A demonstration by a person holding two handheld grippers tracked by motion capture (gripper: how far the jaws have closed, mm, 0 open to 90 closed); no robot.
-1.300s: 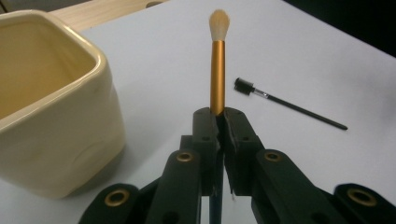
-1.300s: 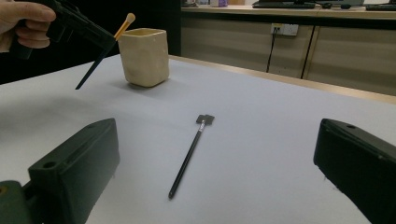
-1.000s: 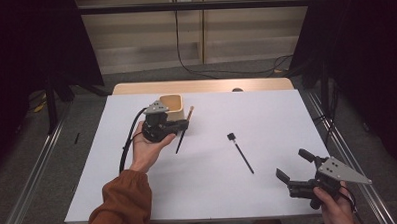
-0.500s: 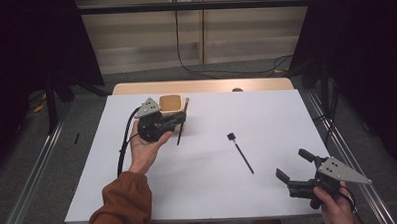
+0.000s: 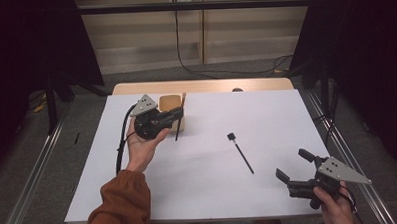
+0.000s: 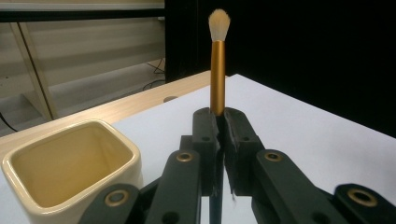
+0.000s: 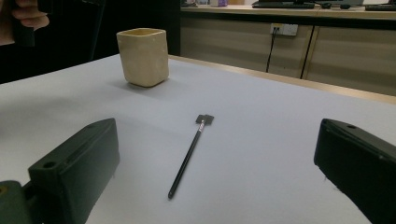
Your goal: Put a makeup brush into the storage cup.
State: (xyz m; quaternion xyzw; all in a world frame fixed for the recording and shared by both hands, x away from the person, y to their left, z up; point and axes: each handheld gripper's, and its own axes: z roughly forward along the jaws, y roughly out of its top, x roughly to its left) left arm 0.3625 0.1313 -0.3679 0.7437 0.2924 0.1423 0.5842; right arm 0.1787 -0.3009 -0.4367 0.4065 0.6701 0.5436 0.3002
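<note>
A person's left hand holds my left gripper [image 5: 178, 113] above the white table, just in front of a cream square cup [image 5: 169, 101]. Its jaws are shut on a gold-handled makeup brush [image 5: 177, 127]. In the left gripper view the brush [image 6: 217, 70] stands upright out of the closed gripper [image 6: 220, 123], pale bristles on top, with the cup [image 6: 70, 172] below on the left. A thin black brush [image 5: 240, 151] lies flat mid-table. My right gripper [image 5: 292, 164] sits near the front right corner, open and holding nothing, and faces the black brush [image 7: 189, 156] and the cup [image 7: 142, 56].
The white table [image 5: 209, 191] is bordered by a wooden strip [image 5: 200, 86] along its far edge. Metal rails [image 5: 33, 168] run along both sides on the floor. Cables [image 5: 195, 67] hang by the back wall beyond the table.
The left gripper has turned and shifted slightly toward the cup with the gold brush still in it; the brush now stands closer to the cup. The right gripper has stayed put.
</note>
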